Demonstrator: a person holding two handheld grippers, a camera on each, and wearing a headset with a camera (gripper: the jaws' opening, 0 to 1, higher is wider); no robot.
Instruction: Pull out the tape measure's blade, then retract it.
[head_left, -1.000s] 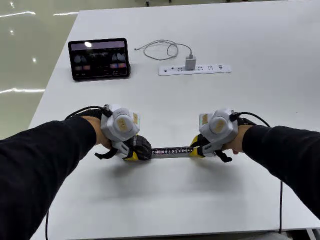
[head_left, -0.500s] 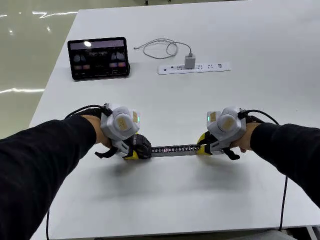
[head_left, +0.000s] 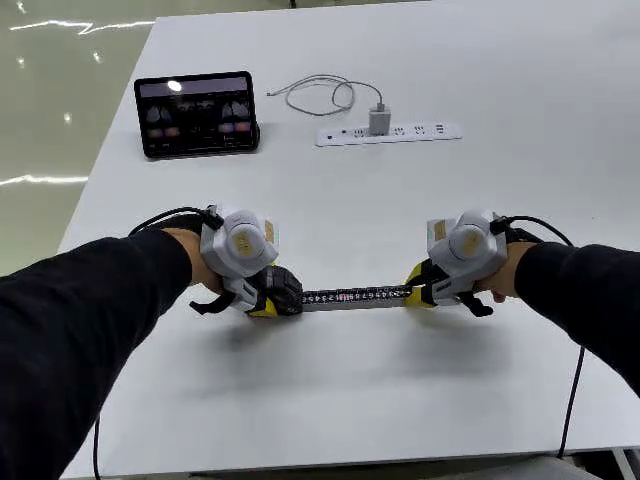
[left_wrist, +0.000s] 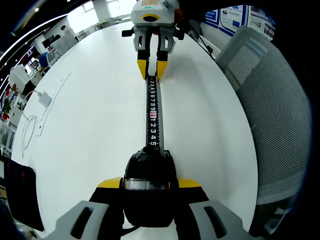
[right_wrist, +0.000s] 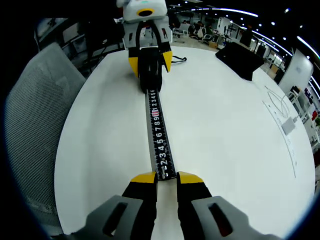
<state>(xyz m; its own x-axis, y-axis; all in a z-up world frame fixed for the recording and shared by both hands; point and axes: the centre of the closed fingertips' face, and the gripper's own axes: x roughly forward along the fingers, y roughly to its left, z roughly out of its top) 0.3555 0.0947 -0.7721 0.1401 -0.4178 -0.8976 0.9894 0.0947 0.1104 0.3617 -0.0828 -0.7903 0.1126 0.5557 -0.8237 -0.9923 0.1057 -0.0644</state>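
My left tool (left_wrist: 150, 183) clamps the black, rounded tape measure case (head_left: 283, 296), low centre in the head view, as an anchor. My right tool (right_wrist: 166, 178) pinches the tip of the numbered steel blade (head_left: 355, 296), keeping it taut over the white surface (head_left: 400, 210).

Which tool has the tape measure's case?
The left tool: its jaws clamp the black case; the right tool pinches only the blade tip.
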